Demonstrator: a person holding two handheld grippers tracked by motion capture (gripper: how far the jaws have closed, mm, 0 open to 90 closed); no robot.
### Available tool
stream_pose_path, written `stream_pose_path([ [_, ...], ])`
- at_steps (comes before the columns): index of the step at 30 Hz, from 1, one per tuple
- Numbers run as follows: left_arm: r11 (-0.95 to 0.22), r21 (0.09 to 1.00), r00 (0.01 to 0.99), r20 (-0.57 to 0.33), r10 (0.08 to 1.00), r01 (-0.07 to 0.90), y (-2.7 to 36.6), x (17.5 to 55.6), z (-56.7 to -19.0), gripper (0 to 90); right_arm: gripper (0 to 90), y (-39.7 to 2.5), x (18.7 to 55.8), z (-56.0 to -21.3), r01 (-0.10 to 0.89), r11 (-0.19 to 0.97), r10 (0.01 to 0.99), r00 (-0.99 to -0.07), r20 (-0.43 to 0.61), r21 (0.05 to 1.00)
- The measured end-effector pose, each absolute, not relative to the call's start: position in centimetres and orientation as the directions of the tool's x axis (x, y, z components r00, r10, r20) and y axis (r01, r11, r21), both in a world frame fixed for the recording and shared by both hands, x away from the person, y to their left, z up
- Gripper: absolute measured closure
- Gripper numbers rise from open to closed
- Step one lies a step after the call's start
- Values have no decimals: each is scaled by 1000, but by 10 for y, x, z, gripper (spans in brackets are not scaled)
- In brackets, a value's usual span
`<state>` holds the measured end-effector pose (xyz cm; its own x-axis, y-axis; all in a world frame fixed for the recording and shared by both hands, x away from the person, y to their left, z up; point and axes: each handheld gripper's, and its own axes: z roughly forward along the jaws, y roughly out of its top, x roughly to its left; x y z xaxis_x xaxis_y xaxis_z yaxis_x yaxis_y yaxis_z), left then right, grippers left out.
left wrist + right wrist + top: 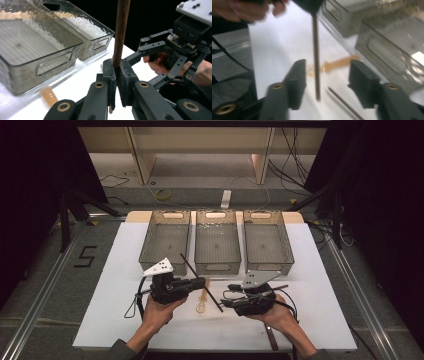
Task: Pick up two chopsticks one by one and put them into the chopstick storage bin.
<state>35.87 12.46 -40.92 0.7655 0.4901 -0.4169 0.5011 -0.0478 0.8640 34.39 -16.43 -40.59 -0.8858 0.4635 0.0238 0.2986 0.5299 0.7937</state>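
Both hands reach in from the near edge of the white table (115, 320), each carrying a gripper. Beyond them three grey bins (217, 242) stand side by side. Left gripper (200, 283) has its fingers (110, 80) pressed together on a dark brown stick (201, 282), which runs slanting across the table in the high view and rises upright between the fingers in the left gripper view. Right gripper (226, 303) faces it with fingers (297, 77) spread wide, the stick's free end hanging between them, touching neither. An amber, spoon-like utensil (202, 303) lies on the table just beneath.
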Motion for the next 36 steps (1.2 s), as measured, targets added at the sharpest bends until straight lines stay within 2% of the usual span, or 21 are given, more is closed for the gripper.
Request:
stream_pose_path([
  [4,-40,856,747,-427,509,516,133,363,-406,845,341,-172,345,-410,331,531,500,-866,27,780],
  [7,-48,856,741,-416,527,514,138,364,-402,845,316,-177,344,-414,350,523,517,-855,37,777],
  [36,-12,833,611,-397,685,554,204,439,-320,845,260,-210,322,-423,406,473,576,-814,73,782],
])
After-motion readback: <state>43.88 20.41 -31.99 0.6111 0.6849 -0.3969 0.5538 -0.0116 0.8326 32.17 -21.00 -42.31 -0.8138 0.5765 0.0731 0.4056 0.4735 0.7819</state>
